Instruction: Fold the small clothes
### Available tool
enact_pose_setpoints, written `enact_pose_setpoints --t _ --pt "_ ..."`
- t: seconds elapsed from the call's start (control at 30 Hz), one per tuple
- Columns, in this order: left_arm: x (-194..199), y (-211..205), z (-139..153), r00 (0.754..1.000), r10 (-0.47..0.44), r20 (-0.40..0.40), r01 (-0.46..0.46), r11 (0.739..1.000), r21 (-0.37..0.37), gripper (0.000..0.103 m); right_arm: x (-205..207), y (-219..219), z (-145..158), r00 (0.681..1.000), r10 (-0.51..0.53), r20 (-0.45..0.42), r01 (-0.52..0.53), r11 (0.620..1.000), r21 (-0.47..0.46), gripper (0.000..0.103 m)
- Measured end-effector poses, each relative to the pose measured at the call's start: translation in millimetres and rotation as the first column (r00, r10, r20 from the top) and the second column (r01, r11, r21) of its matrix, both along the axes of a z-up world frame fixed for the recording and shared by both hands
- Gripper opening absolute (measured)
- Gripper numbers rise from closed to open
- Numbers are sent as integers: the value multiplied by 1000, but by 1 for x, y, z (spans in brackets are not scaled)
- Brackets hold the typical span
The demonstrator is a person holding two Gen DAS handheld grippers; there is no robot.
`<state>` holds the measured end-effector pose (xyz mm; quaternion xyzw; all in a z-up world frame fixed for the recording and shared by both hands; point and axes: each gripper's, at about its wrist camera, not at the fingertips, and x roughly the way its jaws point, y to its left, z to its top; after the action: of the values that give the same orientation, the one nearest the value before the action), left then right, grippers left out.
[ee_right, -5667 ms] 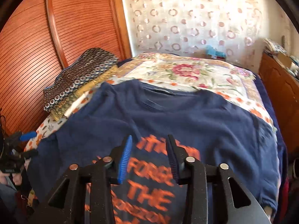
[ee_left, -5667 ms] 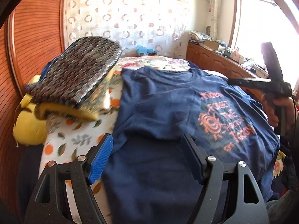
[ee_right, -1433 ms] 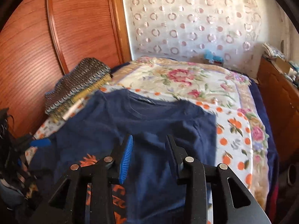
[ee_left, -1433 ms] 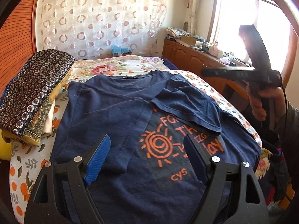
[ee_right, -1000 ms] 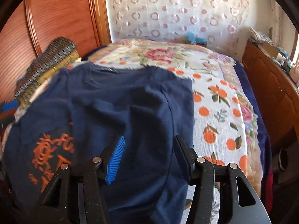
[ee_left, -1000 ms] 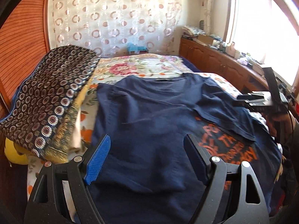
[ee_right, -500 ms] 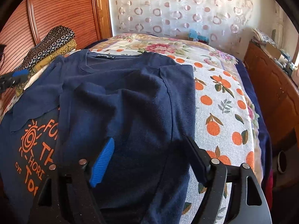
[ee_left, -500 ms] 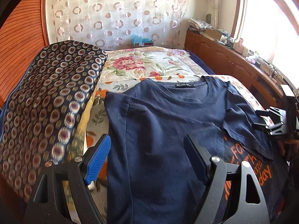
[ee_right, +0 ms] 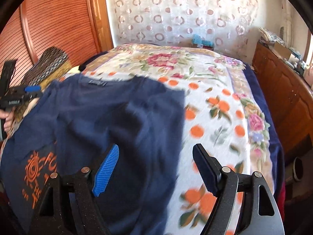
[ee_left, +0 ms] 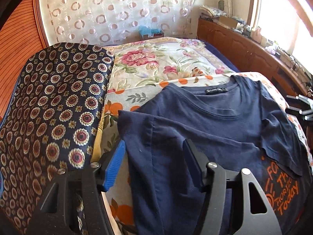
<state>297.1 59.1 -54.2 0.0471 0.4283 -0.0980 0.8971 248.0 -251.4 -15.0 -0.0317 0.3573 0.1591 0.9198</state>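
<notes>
Both tools have shifted sideways to the shirt (ee_left: 195, 121) edges — left gripper (ee_left: 154, 159) and right gripper (ee_right: 156, 166) gape wide, empty, over the bedspread (ee_right: 219, 105).

Before you: navy cotton T-shirt (ee_left: 205, 121) w/ orange print; white bedspread (ee_right: 215, 101) w/ oranges & pink flowers; dark medallion-patterned folded cloth (ee_left: 54, 101).
</notes>
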Motion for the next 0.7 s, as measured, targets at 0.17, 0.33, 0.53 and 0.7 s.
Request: enact_pose_setpoints --t 0.17,0.33,0.53,0.7 --pt "16 -5 -5 1000 3 -28 -2 1000 28 61 36 -5 -2 1000 -12 -17 12 1000 18 80" --pt "25 -11 -17 997 17 -80 -10 997 76 61 62 2 -11 999 -26 -42 26 1000 1 80" --pt "25 -11 -24 996 24 -89 -17 997 79 62 79 12 -18 998 -21 -61 20 1000 -14 80" --pt "24 -10 -23 996 19 -90 -14 998 54 62 82 16 -15 999 -10 -49 8 999 -43 80"
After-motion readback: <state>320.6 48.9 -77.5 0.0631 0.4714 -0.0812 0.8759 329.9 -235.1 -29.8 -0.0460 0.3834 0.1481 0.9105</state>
